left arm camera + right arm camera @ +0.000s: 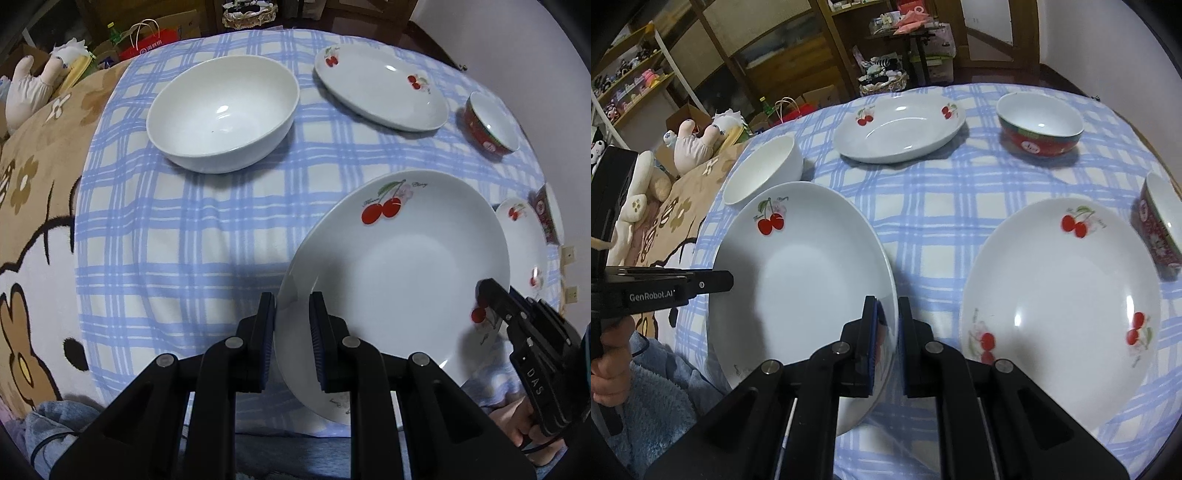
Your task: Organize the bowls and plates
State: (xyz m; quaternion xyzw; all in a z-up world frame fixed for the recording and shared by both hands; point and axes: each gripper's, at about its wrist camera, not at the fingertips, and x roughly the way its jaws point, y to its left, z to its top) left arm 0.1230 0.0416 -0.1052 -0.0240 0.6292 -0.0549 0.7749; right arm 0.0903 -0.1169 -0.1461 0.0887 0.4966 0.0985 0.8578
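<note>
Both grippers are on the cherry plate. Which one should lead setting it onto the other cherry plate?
Right, probably. The right gripper pinches the held plate's rim nearest the other plate. The left gripper clamps the far rim, away from it.

Dim, cool indoor light falls from overhead, leaving small white glints in the glossy white cherry-print plate [1060, 306] just right of the right gripper [886, 336]. Soft shadows pool under the dishes. Fisheye bending curves the edges, with black vignetted corners; the background shelves look dark and slightly soft.
</note>
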